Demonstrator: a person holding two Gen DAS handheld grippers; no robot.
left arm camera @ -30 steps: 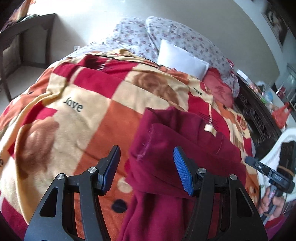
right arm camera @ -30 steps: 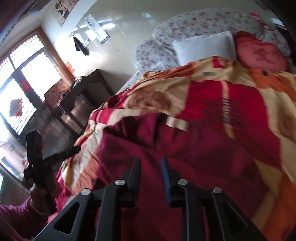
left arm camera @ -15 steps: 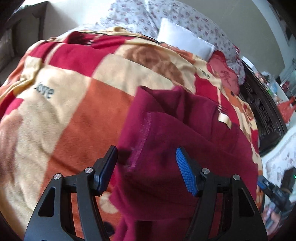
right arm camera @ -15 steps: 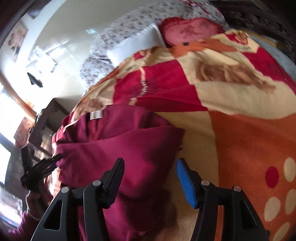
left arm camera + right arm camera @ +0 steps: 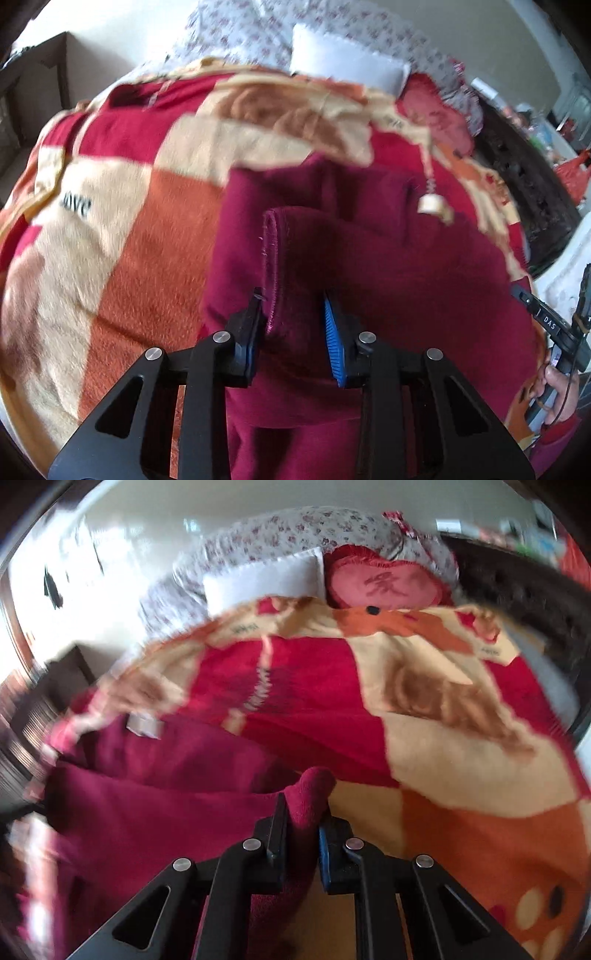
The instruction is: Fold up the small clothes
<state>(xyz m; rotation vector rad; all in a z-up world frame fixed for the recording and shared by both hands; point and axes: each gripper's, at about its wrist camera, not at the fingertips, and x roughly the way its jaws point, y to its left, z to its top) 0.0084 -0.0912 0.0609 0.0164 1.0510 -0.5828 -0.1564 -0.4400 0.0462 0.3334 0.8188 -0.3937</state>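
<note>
A maroon fleece garment [image 5: 388, 266] lies partly folded on the blanket, a pale label [image 5: 430, 203] at its far edge. My left gripper [image 5: 293, 321] is low over its left side. Its jaws are closing, with a raised fold along the stitched hem bunched between the pads. In the right wrist view the same garment [image 5: 166, 805] spreads to the left. My right gripper [image 5: 303, 823] sits at its right corner, jaws closing tight on a pinched hump of the cloth. A hand [image 5: 557, 384] with the other gripper's handle shows at the left view's right edge.
A checked red, orange and cream blanket [image 5: 147, 221] covers the bed. A white pillow [image 5: 343, 62] and a red heart cushion [image 5: 384, 583] lie at the head. A dark carved bed frame [image 5: 524, 184] runs along the right. A dark table [image 5: 37, 74] stands far left.
Both grippers have dropped closer to the garment. Each stood open around the cloth half a second ago and now has its jaws drawn in on a fold of it.
</note>
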